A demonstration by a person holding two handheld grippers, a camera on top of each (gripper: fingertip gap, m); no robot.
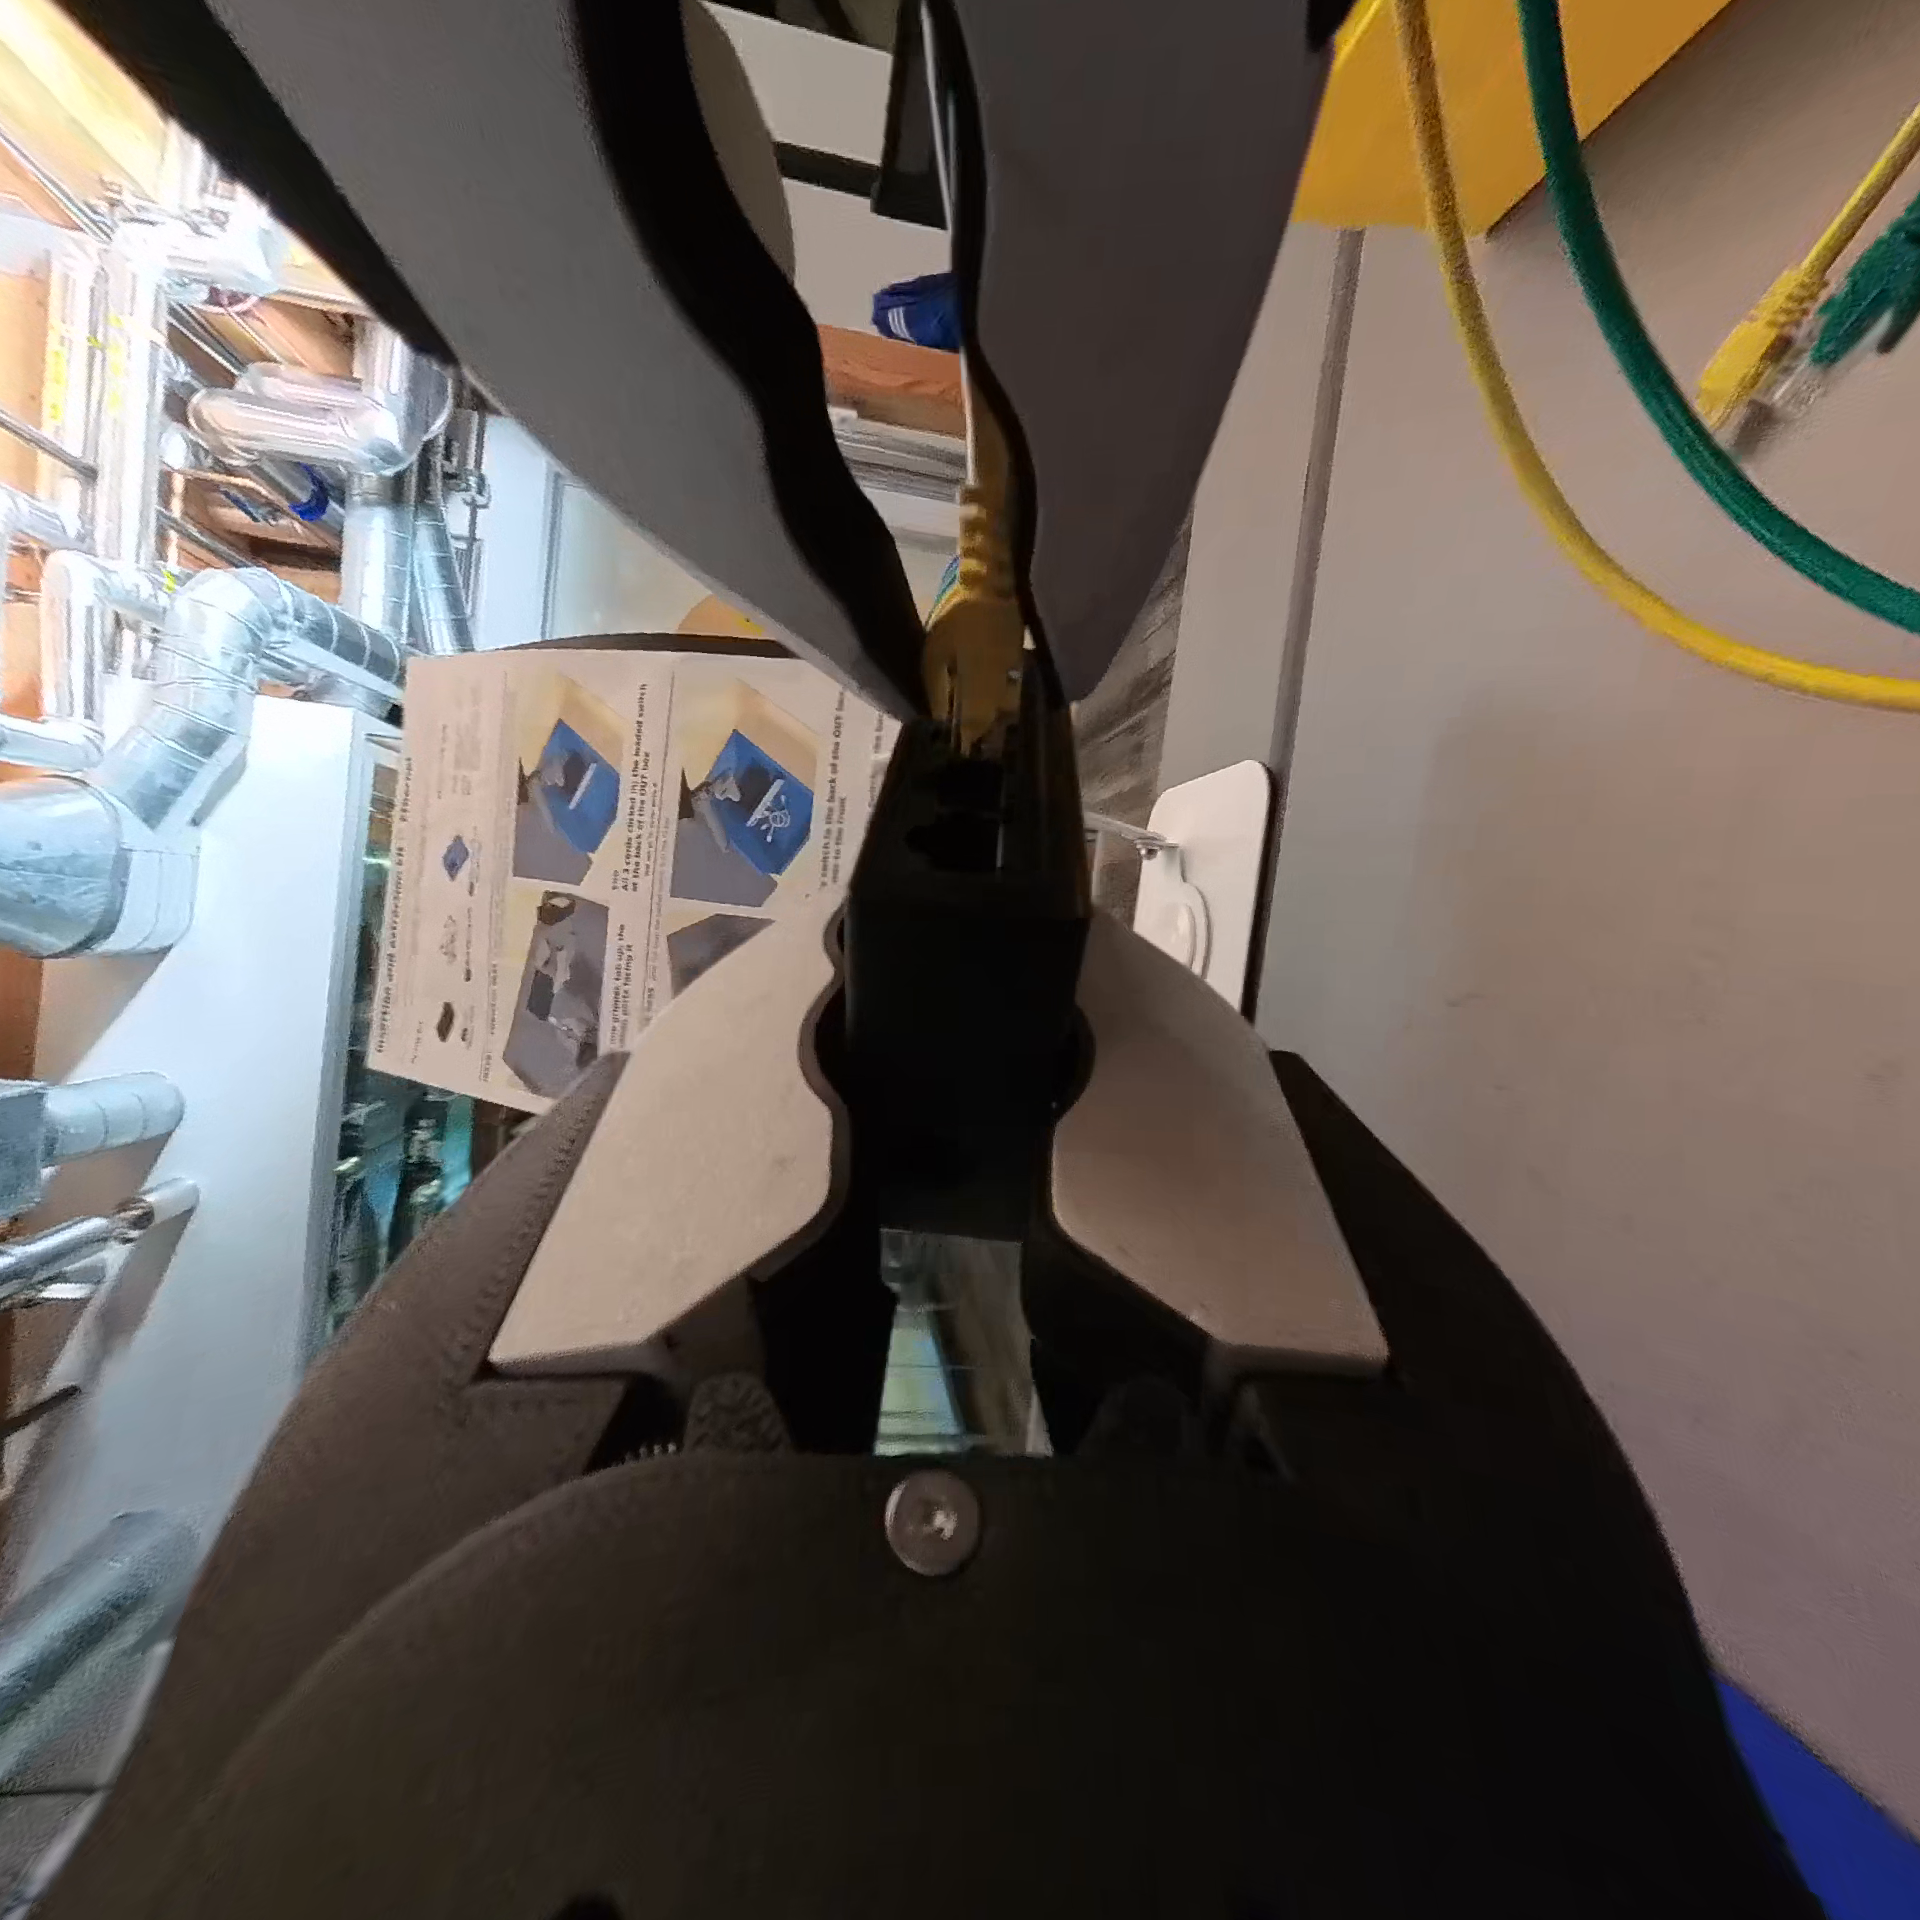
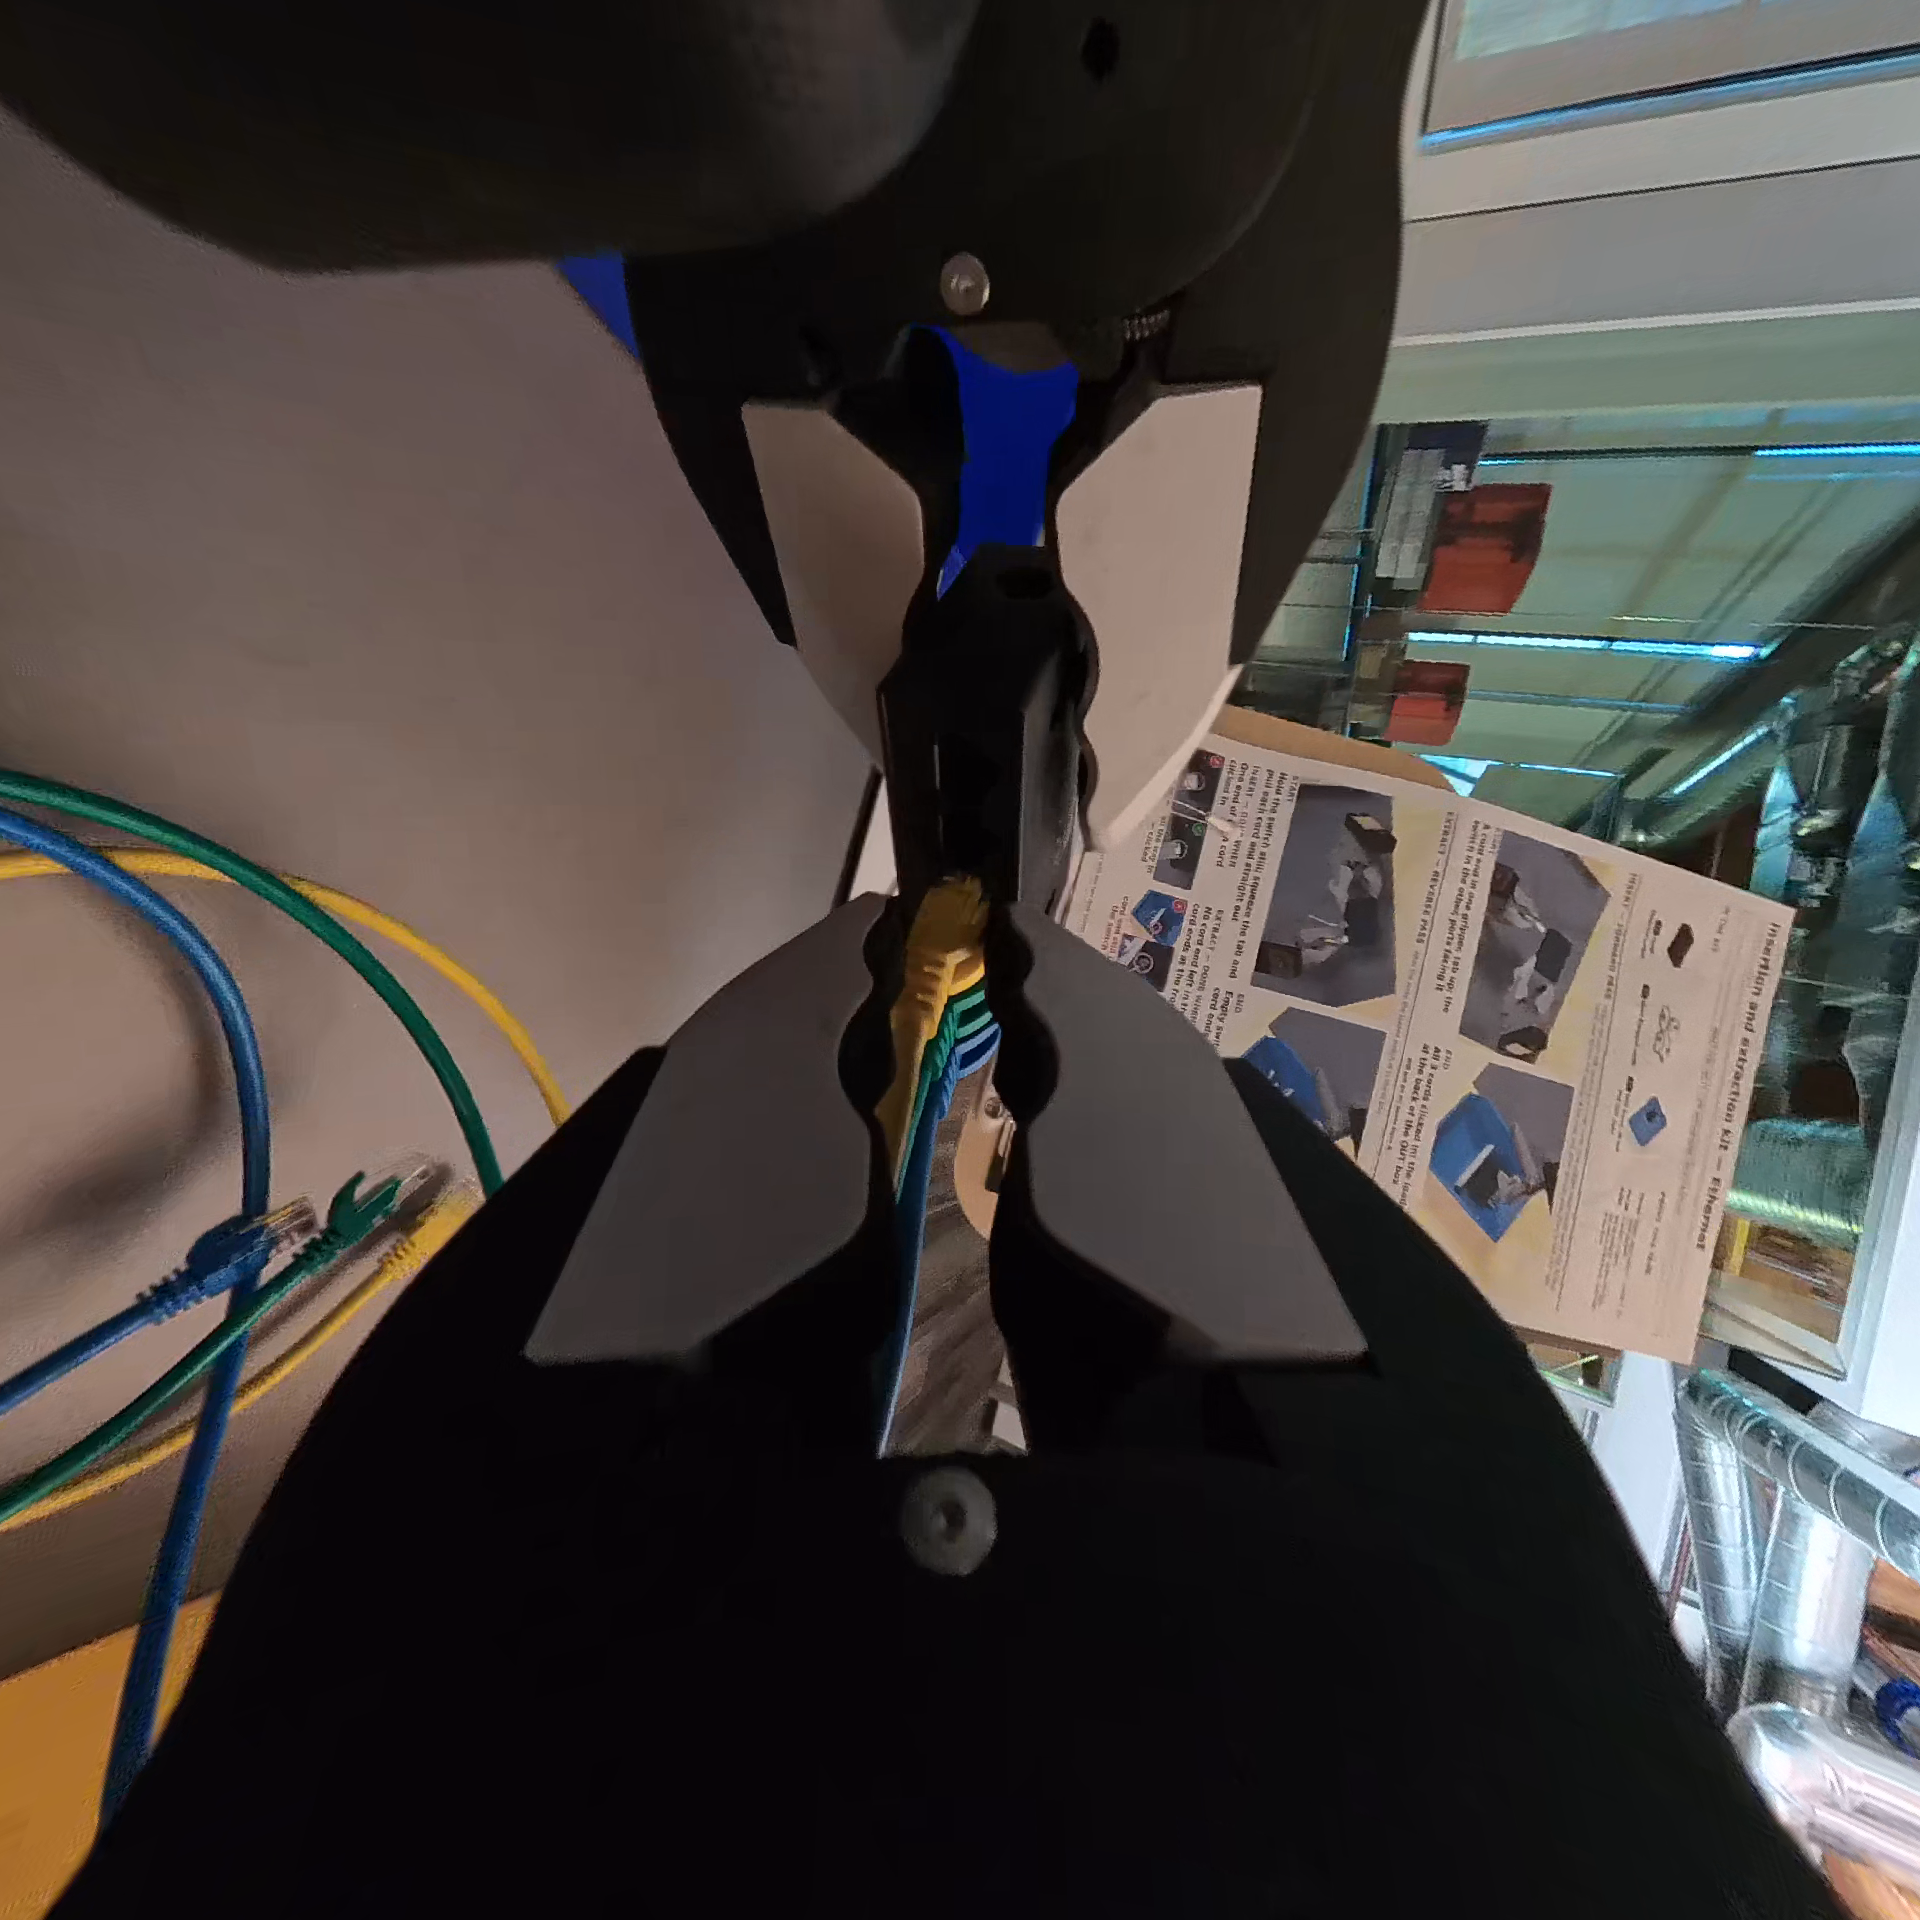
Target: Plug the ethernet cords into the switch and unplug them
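Observation:
My left gripper point(image 1: 956, 925) is shut on the black switch point(image 1: 956, 997) and holds it above the grey table. My right gripper point(image 2: 940, 935) faces it, shut on the yellow plug point(image 2: 935, 966) at the switch's point(image 2: 987, 727) port face. A green plug point(image 2: 961, 1023) and a blue plug point(image 2: 977, 1049) sit right beside the yellow one, between the same fingers. In the left wrist view the yellow plug point(image 1: 982, 623) meets the switch's end between the right gripper's dark fingertips point(image 1: 883, 665). I cannot tell how deep it sits in the port.
Yellow, green and blue cords loop over the grey table point(image 2: 416, 623), their loose ends point(image 2: 291, 1236) lying together. A printed instruction sheet point(image 2: 1455, 1039) stands behind the grippers. A yellow bin point(image 1: 1455, 125) is near the cords, and something blue point(image 2: 997, 436) lies behind the left gripper. My right fingertips sit around 4 cm from my left ones.

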